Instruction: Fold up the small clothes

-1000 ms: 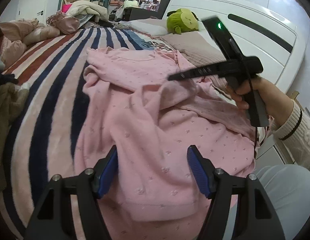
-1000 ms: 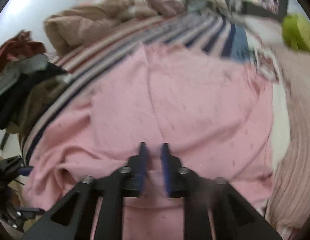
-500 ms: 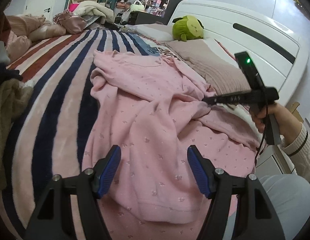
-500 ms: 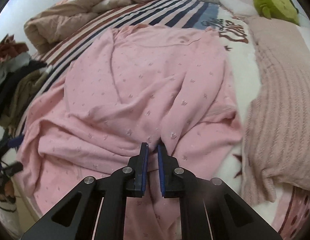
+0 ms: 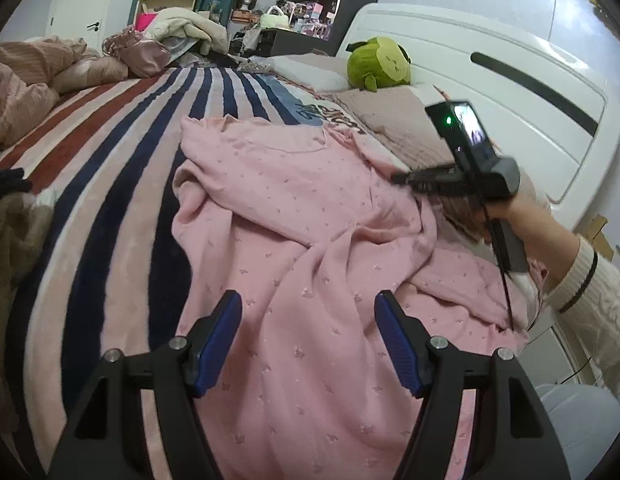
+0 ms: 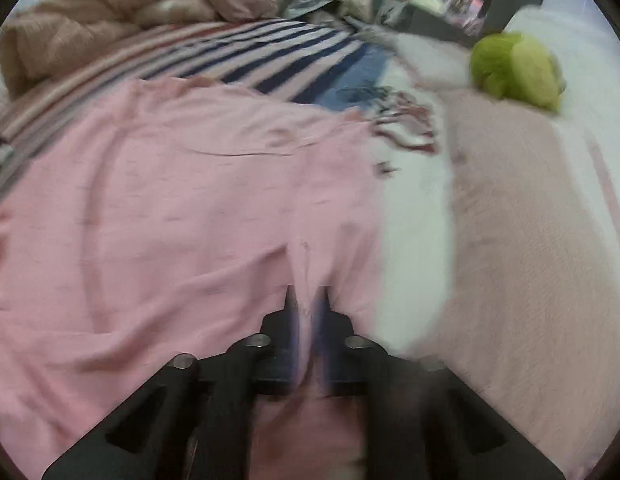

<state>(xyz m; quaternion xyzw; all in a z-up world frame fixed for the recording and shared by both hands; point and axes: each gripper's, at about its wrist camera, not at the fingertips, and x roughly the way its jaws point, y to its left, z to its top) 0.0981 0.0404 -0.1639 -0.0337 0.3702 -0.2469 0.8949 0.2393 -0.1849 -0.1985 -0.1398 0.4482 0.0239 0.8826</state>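
A pink dotted garment (image 5: 310,240) lies rumpled across the striped bed, and it also fills the right wrist view (image 6: 169,200). My left gripper (image 5: 307,320) hovers open just above the garment's near part, with nothing pinched between its blue pads. My right gripper (image 6: 307,304) is shut on a raised ridge of the pink fabric at the garment's right side. In the left wrist view the right gripper (image 5: 396,178) shows from the side, held by a hand (image 5: 522,220) in a cream sleeve. The right wrist view is blurred.
A striped blanket (image 5: 109,200) covers the bed. A green plush toy (image 5: 380,64) sits by the white headboard (image 5: 490,80), beside a pink knitted cover (image 6: 530,240). Heaped clothes (image 5: 13,240) lie at the left edge, and bedding is piled at the far end.
The right gripper has swung down and to the right with the pink fabric, and its jaws have narrowed onto the fold. The left gripper has edged forward over the garment.
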